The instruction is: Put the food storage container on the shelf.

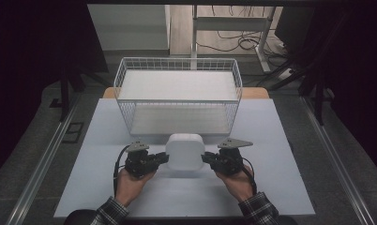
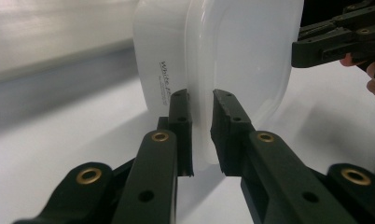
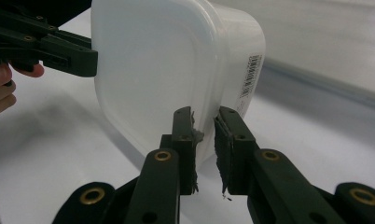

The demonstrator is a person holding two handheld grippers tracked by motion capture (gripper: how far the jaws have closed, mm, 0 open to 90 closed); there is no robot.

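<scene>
left gripper: clamped on the white tub's lid rim | right gripper: pinching the opposite rim | wire basket: just beyond both

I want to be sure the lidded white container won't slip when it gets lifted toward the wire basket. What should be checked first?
1. Left gripper clamped on the lid rim of the white container: ok, jaws stand on either side of the rim, closed in on it.
2. Right gripper clamped on the opposite rim: ok.
3. Grips level with each other: ok, they sit at about the same height in the high view.
4. Lid seated all round: cannot tell.
5. Wire basket open at the top with free room inside: ok.
6. Pad condition: not ok, the right gripper's pads look frayed.
</scene>
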